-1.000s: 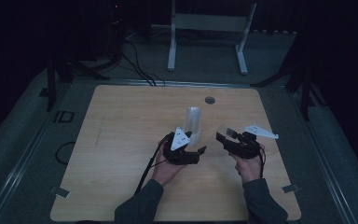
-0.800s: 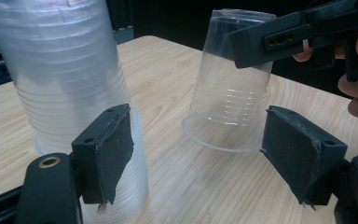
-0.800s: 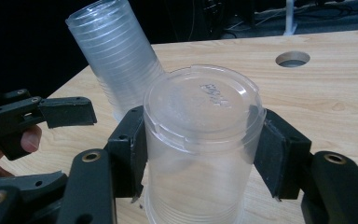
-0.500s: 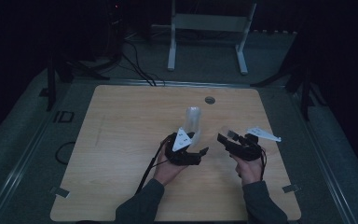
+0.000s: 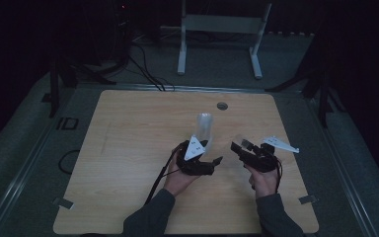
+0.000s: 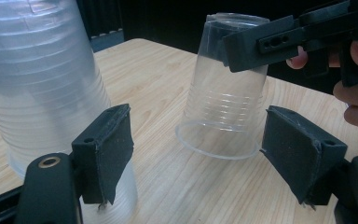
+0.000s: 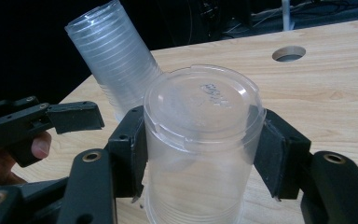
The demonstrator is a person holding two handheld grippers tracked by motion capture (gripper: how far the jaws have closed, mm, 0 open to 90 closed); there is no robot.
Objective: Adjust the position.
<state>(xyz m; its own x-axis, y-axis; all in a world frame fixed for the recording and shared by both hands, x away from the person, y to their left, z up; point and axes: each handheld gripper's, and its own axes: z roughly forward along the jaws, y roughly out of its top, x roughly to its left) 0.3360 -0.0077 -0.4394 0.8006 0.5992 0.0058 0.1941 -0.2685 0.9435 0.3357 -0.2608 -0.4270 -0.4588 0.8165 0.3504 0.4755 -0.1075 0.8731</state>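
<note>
Legible marking: the characters "ID" on the dark floor mat, just left of the wooden table. A faint embossed mark sits on the upturned base of the single cup; it cannot be read. No other text found.

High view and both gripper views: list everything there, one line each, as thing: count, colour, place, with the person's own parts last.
Single cup: one, clear plastic, upside down on the table, between the right tool's jaws.
Stack of cups: one stack, clear plastic, upside down at mid table, by the left tool.
Table: one, light wood, centre, with a round hole near its far edge.
White stand: one, on the floor beyond the table.
Cables: several, black, on the floor at far left.
Left tool: one, black, jaws open, one pad beside the stack.
Right tool: one, black, shut on the single cup.
Hands: two, in dark sleeves, at the near edge.
</note>
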